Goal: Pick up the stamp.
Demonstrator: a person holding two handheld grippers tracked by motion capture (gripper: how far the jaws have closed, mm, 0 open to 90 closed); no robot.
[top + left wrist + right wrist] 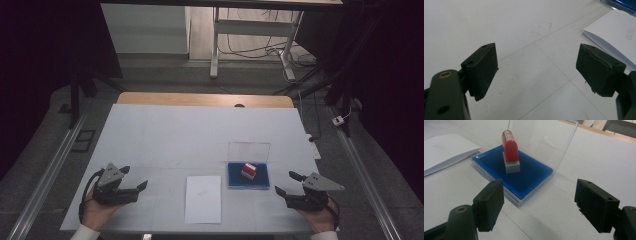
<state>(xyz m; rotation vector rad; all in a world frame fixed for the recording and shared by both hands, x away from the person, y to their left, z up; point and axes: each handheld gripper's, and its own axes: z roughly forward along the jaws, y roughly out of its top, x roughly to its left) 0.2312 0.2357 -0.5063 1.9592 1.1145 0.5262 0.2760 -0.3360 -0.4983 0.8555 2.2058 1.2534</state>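
While both the left gripper [134, 177] and the right gripper [288, 183] are resting wide open and empty on the surface [165, 135], the stamp [510, 151] is standing upright in the blue pad [529, 178], looking light, rigid and best gripped across its smooth red handle.

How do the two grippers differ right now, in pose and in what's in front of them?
Left gripper sits at the table's near left and faces the white paper; right gripper sits at the near right and faces the blue ink pad with the red stamp standing on it, clear lid raised behind. In its own view, the left's jaws frame bare table; the right's frame the pad's corner. Shared: both open, holding nothing.
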